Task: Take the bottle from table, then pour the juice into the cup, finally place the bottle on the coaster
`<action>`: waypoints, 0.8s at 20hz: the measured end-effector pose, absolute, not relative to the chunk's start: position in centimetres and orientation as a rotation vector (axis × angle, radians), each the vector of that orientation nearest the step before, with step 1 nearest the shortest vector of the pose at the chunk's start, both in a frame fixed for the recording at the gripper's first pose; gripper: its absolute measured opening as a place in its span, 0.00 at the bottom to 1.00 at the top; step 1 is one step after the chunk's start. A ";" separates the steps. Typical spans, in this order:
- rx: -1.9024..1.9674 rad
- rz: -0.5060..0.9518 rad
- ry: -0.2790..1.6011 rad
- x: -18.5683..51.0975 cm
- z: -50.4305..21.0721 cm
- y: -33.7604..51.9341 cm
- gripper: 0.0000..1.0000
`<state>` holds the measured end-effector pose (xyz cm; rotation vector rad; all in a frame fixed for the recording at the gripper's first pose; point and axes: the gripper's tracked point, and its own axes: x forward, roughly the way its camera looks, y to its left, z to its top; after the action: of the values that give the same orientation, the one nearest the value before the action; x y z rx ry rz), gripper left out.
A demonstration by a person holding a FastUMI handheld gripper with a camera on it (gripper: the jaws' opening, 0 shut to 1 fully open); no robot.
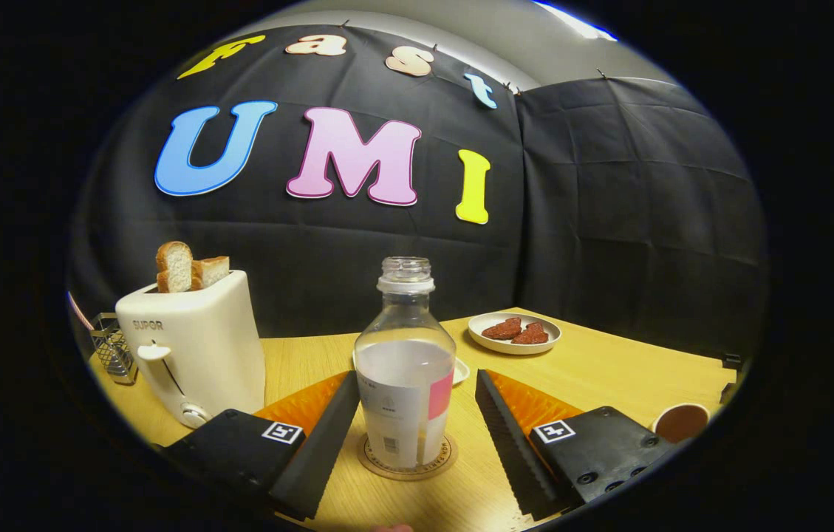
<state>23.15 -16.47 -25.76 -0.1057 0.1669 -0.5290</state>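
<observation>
A clear plastic bottle [405,369] with no cap, holding pale liquid, stands upright on a round coaster [407,459]. It sits between the two fingers of my gripper [410,395]. The left finger lies close against the bottle's side. The right finger stands apart from it with a visible gap. My gripper is open. The cup [679,422] is a small dark-filled cup to the right of the right finger, near the table's edge.
A white toaster [193,347] with two bread slices stands left of the fingers, a wire rack [112,347] beyond it. A plate [514,341] with two reddish pieces lies beyond the bottle at the right. A small white dish [460,371] peeks out behind the bottle.
</observation>
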 end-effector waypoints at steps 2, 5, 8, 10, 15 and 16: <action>-0.095 -0.514 0.172 21.8 -24.7 -15.6 0.97; -0.075 -0.488 0.158 19.7 -22.1 -14.0 0.97; -0.039 -0.459 0.131 17.8 -19.1 -12.5 0.97; -0.048 -0.443 0.114 16.7 -17.2 -11.9 0.97; -0.065 -0.340 0.096 14.8 -13.8 -9.3 0.97; -0.067 -0.313 0.093 14.4 -13.2 -8.6 0.97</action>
<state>14.43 -8.64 -13.23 -0.0665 0.0929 -0.3134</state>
